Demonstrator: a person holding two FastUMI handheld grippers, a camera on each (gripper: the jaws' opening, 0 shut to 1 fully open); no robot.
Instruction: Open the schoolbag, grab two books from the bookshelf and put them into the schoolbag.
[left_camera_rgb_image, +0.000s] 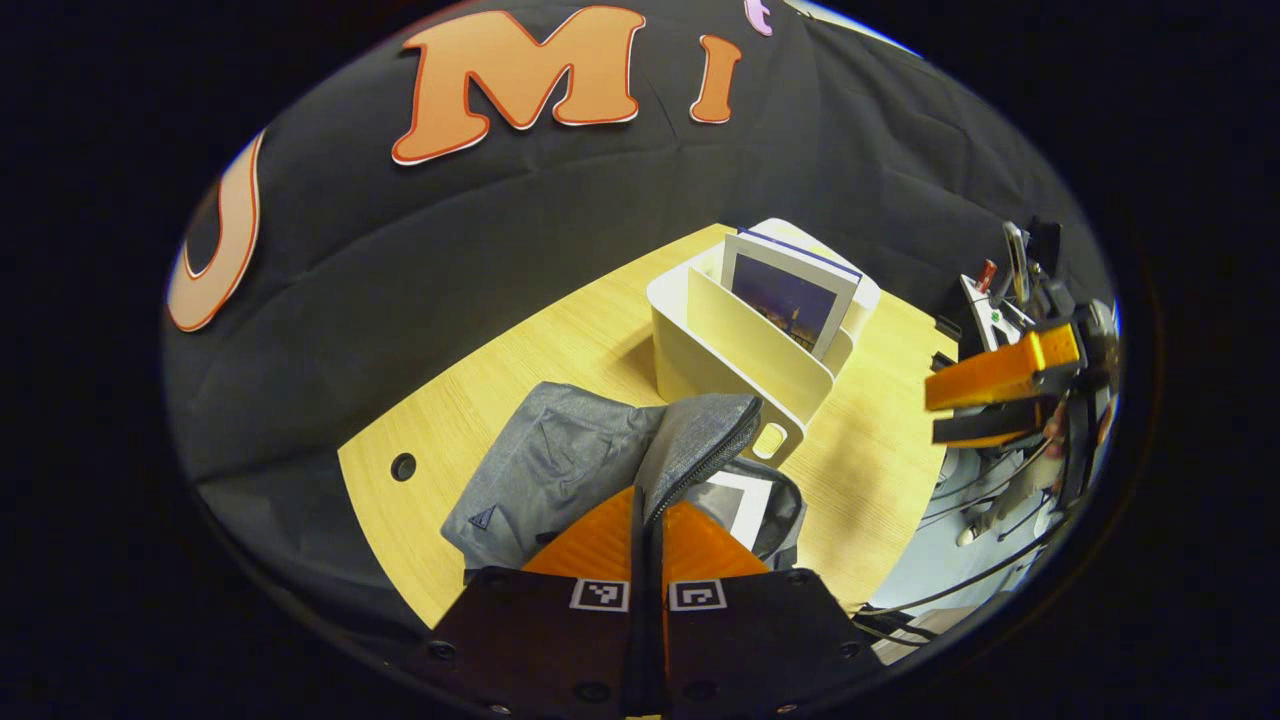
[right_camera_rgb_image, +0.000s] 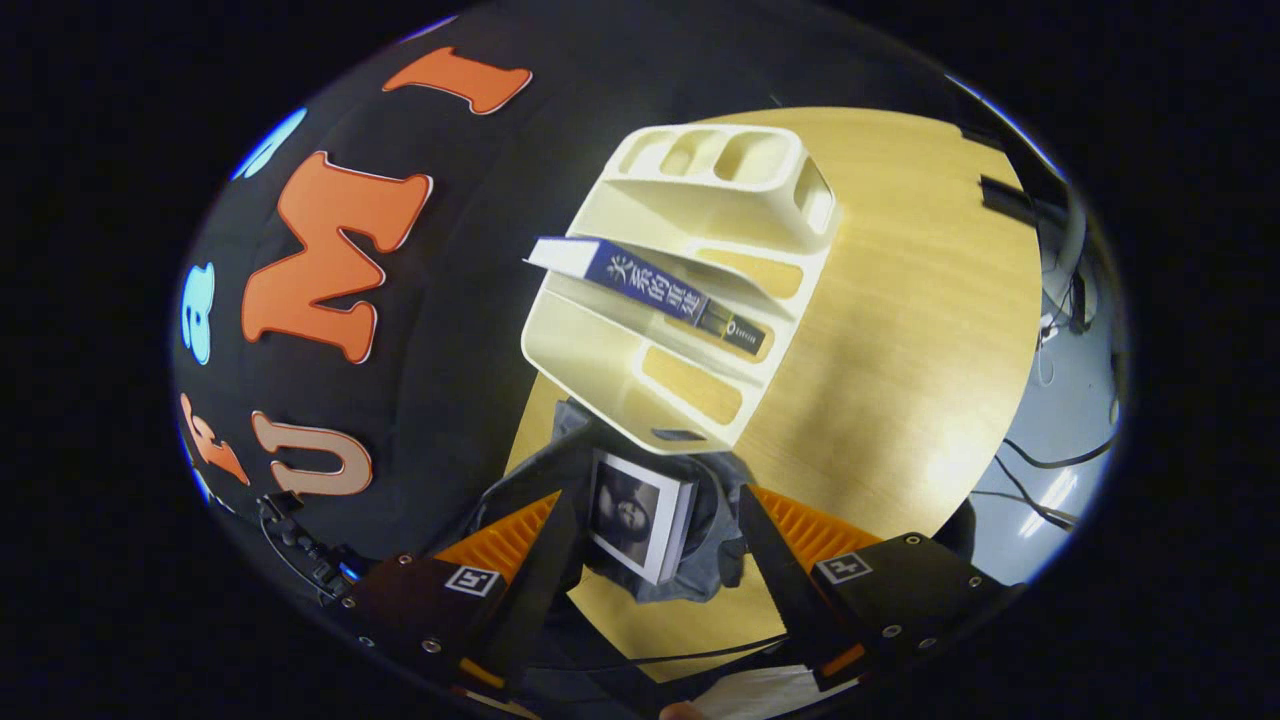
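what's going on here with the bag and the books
A person is packing a grey schoolbag on a wooden table using two handheld grippers. The left gripper is shut on the bag's zippered flap, holding it up so the bag is open. One book already sits in the opening, and the right gripper is open above it. A second book is in the cream bookshelf, not yet taken.

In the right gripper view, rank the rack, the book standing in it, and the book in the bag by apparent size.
1. White rack, clearly largest.
2. Blue-spined book in the rack and the book in the grey bag: too alike to rank; one shows its spine, the other sits nearer the camera.
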